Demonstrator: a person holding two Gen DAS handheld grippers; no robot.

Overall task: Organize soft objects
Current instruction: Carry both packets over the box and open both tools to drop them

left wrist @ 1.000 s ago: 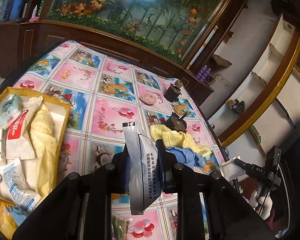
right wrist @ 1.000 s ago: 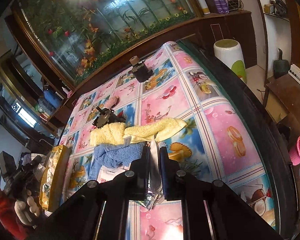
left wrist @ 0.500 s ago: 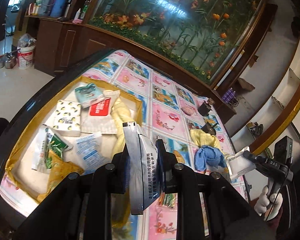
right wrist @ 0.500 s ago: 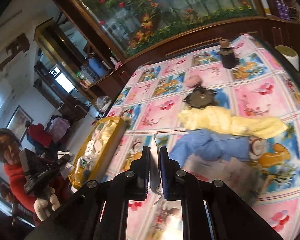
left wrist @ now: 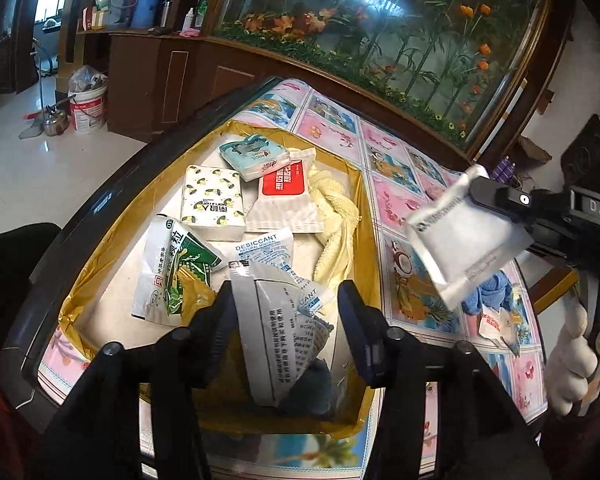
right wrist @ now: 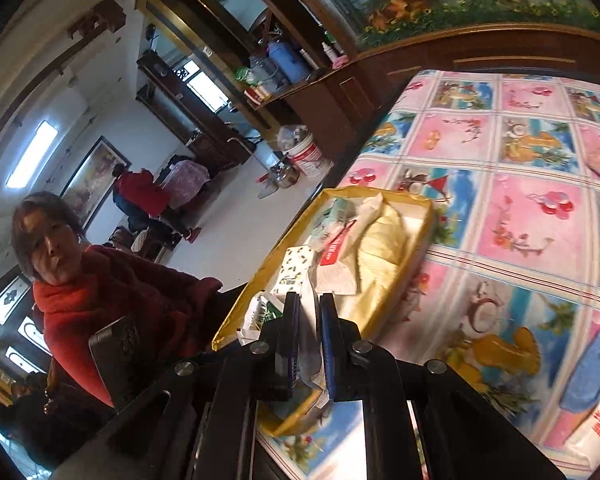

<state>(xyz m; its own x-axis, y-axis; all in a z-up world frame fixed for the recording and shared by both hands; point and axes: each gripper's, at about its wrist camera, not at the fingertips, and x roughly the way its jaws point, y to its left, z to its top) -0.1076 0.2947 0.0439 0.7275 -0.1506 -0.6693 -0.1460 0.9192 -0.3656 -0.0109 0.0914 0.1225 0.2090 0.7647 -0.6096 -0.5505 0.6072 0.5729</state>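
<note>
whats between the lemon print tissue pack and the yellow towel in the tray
In the left wrist view, a white wipes pack with a red label lies between the lemon-print tissue pack and the yellow towel, overlapping the towel's edge.

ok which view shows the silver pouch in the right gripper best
The left wrist view: the silver pouch shows broadside, clamped at one edge by the right gripper. The right wrist view shows it only edge-on, a blurred sliver between the jaws.
</note>
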